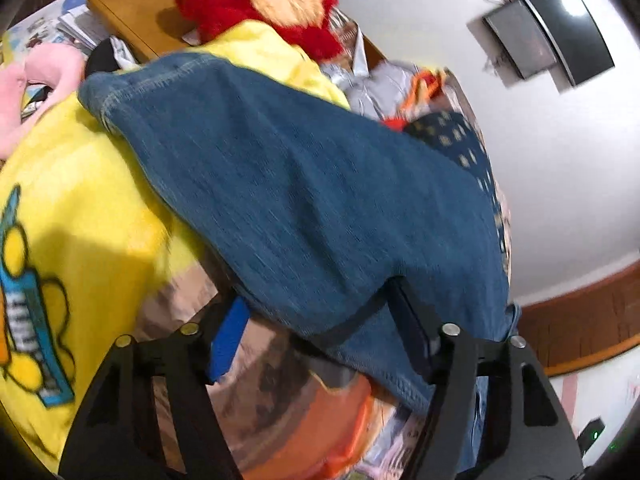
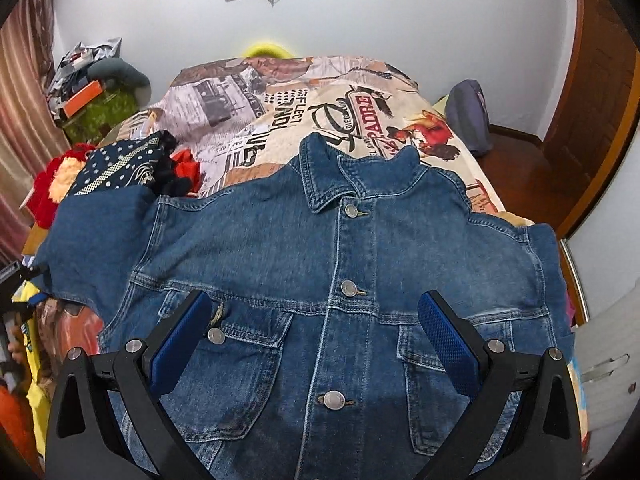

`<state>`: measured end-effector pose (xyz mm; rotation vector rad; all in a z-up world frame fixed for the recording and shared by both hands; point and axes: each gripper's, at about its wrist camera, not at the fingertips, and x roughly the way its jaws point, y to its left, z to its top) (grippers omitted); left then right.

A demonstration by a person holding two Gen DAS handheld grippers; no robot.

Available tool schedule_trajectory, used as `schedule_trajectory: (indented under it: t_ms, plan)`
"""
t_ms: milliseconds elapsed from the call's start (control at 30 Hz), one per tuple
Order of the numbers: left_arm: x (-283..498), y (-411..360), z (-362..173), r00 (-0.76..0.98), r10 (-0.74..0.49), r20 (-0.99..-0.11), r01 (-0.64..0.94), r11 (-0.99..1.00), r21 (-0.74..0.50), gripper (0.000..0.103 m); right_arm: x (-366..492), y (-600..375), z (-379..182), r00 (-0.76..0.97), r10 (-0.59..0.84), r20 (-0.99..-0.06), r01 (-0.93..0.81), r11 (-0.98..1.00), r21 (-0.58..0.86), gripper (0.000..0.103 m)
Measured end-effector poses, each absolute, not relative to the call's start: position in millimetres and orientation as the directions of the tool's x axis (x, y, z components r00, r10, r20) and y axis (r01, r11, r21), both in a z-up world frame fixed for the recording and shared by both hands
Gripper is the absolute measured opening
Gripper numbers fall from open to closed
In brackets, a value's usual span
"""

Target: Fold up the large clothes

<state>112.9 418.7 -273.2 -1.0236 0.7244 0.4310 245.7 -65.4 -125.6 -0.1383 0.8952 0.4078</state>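
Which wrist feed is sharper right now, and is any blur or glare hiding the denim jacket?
Right wrist view: sharp, evenly lit, stitching and metal buttons on the blue denim jacket readable. Left wrist view: motion-blurred throughout, the jacket's sleeve smeared, the yellow printed blanket soft; glare only on the dark wall-mounted screen, off the jacket. Both bend straight lines at the edges.

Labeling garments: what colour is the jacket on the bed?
Blue denim jacket, metal buttons; clearest in the right wrist view.

blue denim jacket (image 2: 344,280) lying front up on the printed bed cover, buttoned, collar pointing to the far wall, chest pockets visible, one sleeve (image 1: 304,200) stretched sideways
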Motion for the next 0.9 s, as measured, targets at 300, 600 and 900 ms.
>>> schedule_trajectory:
  t_ms: [300, 600, 900]
  plan:
    - [115, 414, -229, 0.634, 0.218, -0.742, -0.705, 0.556, -0.44, 0.011, 240, -65, -113, 0.589, 0.276, -0.759, -0.394, 0.918, 0.027, 0.103]
    - [150, 361, -117, 0.764, 0.289, -0.576, -0.551, 0.757, -0.351, 0.01, 230, -81, -89, 0.635, 0.306, -0.71, -0.387, 0.921, 0.052, 0.103]
    - [238, 236, -57, 0.864, 0.076, -0.497, -0.232, 0.938, -0.259, 0.009, 228, -116, -83, 0.645, 0.33, -0.69, -0.352, 0.929, 0.115, 0.103]
